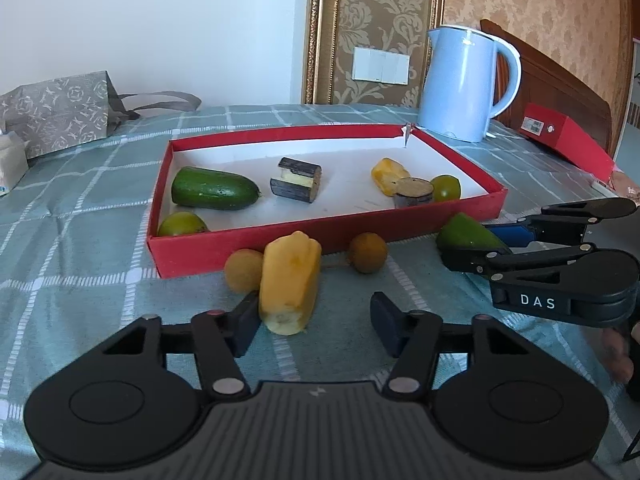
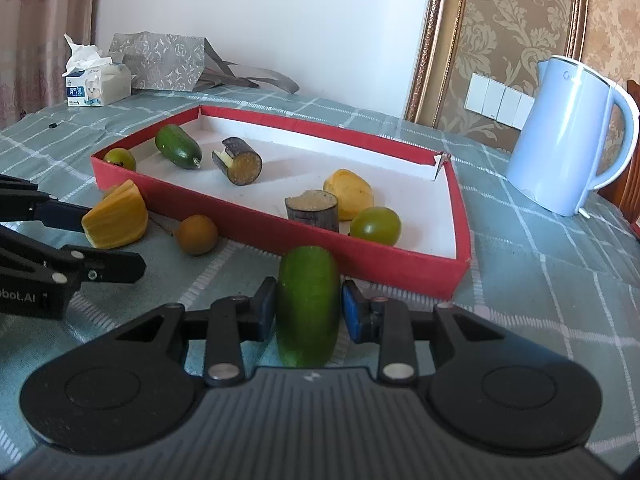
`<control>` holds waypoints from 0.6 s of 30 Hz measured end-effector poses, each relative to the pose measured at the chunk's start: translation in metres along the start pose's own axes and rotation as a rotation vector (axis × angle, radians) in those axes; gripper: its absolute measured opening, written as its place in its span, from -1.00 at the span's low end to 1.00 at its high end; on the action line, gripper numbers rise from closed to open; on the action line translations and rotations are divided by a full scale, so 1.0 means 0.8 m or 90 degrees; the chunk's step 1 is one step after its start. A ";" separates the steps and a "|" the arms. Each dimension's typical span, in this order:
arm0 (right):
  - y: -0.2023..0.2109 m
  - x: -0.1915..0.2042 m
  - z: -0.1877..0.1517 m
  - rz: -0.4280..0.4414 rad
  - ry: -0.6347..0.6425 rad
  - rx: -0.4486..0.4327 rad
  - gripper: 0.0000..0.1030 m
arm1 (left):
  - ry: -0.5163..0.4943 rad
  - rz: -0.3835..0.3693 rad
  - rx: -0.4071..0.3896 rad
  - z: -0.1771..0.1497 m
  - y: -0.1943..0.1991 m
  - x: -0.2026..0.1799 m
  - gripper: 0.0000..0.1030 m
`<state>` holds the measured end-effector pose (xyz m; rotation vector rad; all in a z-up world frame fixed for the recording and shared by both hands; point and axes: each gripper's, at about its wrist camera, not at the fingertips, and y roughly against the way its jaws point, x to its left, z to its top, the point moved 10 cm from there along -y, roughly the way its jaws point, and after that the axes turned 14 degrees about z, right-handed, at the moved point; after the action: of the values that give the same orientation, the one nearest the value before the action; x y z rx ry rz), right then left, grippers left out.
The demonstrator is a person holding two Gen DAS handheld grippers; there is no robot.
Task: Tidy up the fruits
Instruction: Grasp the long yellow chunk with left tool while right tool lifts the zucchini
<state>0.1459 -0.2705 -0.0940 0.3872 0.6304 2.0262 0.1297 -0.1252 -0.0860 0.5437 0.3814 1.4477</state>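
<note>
A red tray point(image 1: 280, 236) point(image 2: 404, 262) with a white floor holds a green cucumber piece point(image 1: 214, 189), two sugarcane chunks point(image 1: 297, 179), a yellow piece point(image 1: 386, 174) and two green round fruits point(image 1: 446, 187). In front of it on the cloth lie a yellow fruit piece point(image 1: 289, 282) point(image 2: 116, 218) and two brown round fruits point(image 1: 367, 252) point(image 2: 197, 234). My left gripper point(image 1: 314, 322) is open, its left finger touching the yellow piece. My right gripper point(image 2: 308, 312) point(image 1: 472, 246) is shut on a second green cucumber piece point(image 2: 308, 304) point(image 1: 464, 234), just before the tray's near wall.
A light blue kettle point(image 1: 464, 84) point(image 2: 568, 140) stands behind the tray's right end. A patterned grey bag point(image 1: 56, 114) point(image 2: 160, 62) and a tissue box point(image 2: 96, 84) are at the back left. A red box point(image 1: 568, 136) lies at the far right table edge.
</note>
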 end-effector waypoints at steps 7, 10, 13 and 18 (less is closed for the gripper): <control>0.000 -0.006 -0.001 -0.002 -0.016 0.000 -0.20 | 0.006 0.001 -0.001 0.000 0.000 0.005 0.05; 0.000 -0.005 0.000 -0.005 -0.012 0.000 -0.20 | 0.013 0.009 -0.002 0.001 0.000 0.009 -0.15; 0.000 -0.005 0.000 -0.006 -0.010 0.000 -0.22 | 0.017 0.012 -0.002 0.002 -0.001 0.010 -0.21; 0.000 -0.005 0.000 -0.004 -0.013 0.000 -0.22 | 0.028 0.008 0.000 0.003 -0.002 0.010 -0.21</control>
<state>0.1479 -0.2739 -0.0944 0.4050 0.6186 2.0132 0.1333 -0.1174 -0.0843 0.5154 0.4138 1.4743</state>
